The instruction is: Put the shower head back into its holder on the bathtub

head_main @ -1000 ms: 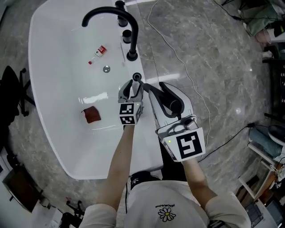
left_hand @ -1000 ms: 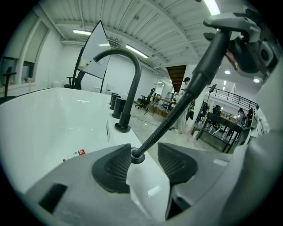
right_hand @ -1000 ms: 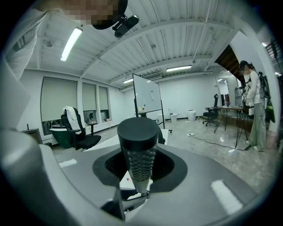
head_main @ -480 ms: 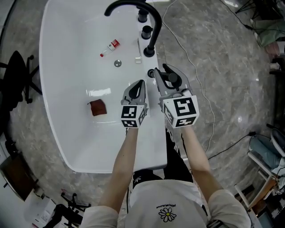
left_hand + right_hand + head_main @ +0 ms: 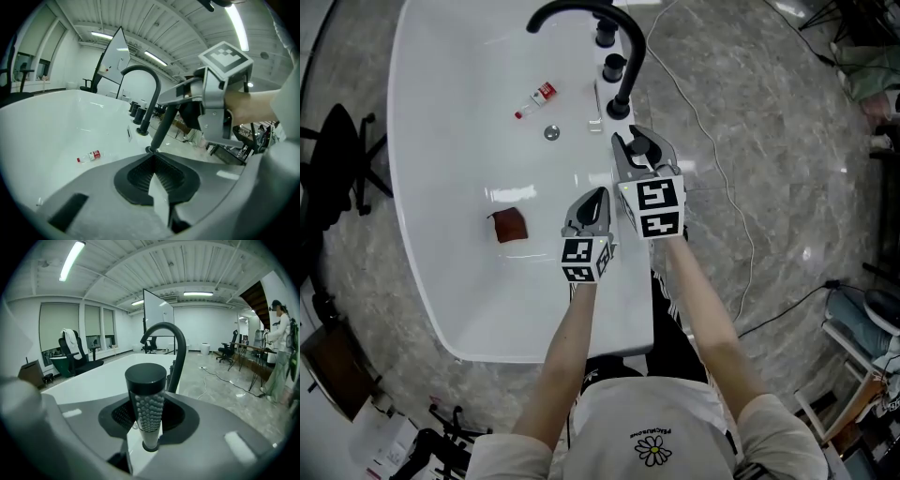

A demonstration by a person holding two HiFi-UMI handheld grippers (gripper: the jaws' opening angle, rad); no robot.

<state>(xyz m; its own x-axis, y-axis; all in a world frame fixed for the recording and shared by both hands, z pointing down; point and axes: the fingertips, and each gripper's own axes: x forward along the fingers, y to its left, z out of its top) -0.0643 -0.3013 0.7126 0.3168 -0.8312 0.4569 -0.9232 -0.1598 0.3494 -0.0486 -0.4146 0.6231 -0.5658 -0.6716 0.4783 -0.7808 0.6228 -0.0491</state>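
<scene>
My right gripper is shut on the black shower head, its jaws closing slightly on it. It holds the head upright at the white bathtub's right rim. In the right gripper view the nozzle-studded shower head stands between the pads, its lower end in the round holder. The left gripper view shows the handle slanting down into that holder. My left gripper is shut and empty, just left of the right one, over the tub's inner edge.
A black arched faucet and two black knobs stand on the rim beyond the holder. Inside the tub lie a small bottle, a drain and a red-brown cloth. A cable runs over the marble floor; a person stands far right.
The right gripper came down with the shower head toward the rim by the faucet. The left gripper went from open at the holder to shut and drew back toward me.
</scene>
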